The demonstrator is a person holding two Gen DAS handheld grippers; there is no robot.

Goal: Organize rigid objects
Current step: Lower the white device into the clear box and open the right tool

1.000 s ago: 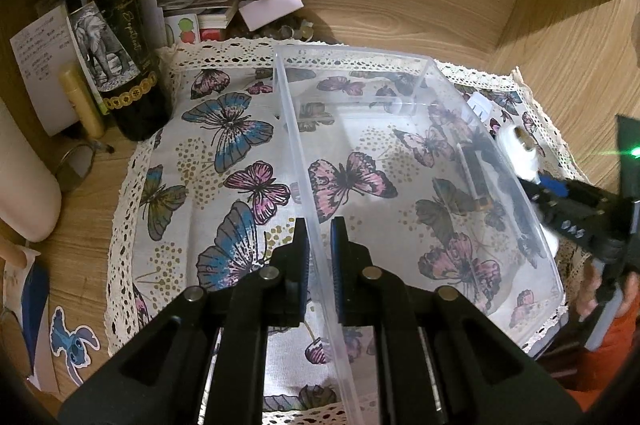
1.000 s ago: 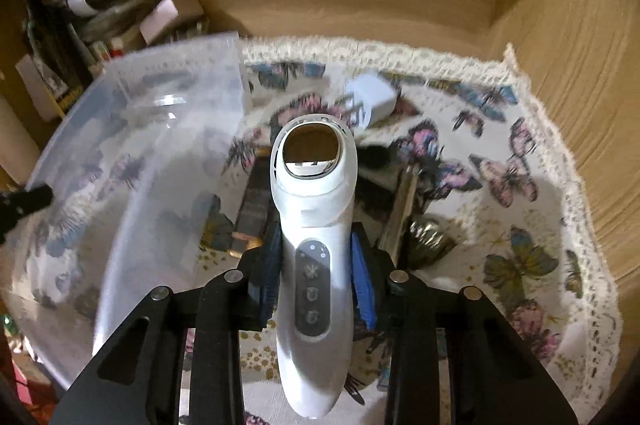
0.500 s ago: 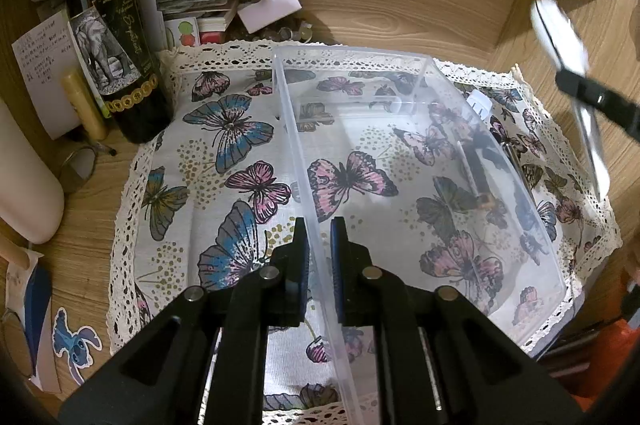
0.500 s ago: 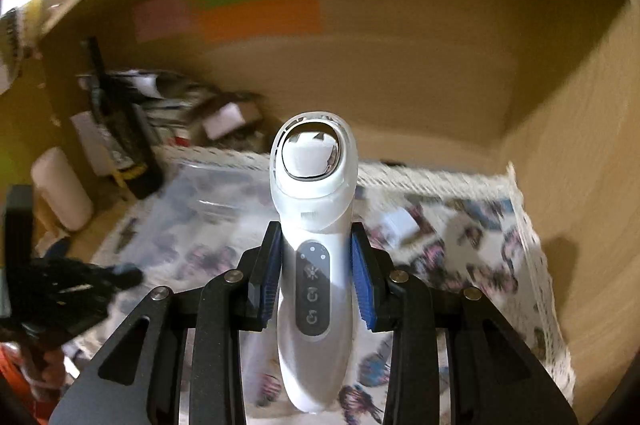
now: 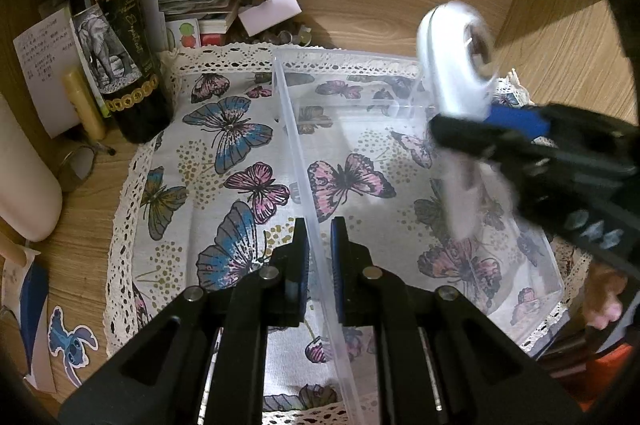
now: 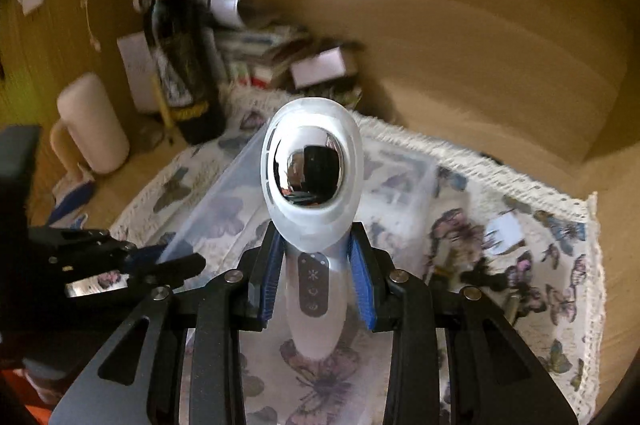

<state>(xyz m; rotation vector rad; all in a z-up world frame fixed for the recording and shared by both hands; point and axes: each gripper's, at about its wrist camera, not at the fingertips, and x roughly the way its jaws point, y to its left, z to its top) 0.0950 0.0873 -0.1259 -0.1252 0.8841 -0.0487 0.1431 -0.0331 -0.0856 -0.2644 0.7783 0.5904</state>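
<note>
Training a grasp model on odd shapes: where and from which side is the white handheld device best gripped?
Grip the white handheld device on its narrow handle just below the bulbous head, coming from the tail end along its length, pads on the two flanks. The right gripper holds it so; the wider head would resist slipping through.

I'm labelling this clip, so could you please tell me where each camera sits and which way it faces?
Left wrist: behind the left gripper, looking down its fingers, which clamp the bin wall.
Right wrist: behind the right gripper, which grips the white device, facing the back wall.
Shared: bin, bottle, cloth, and each view shows the other gripper.
</note>
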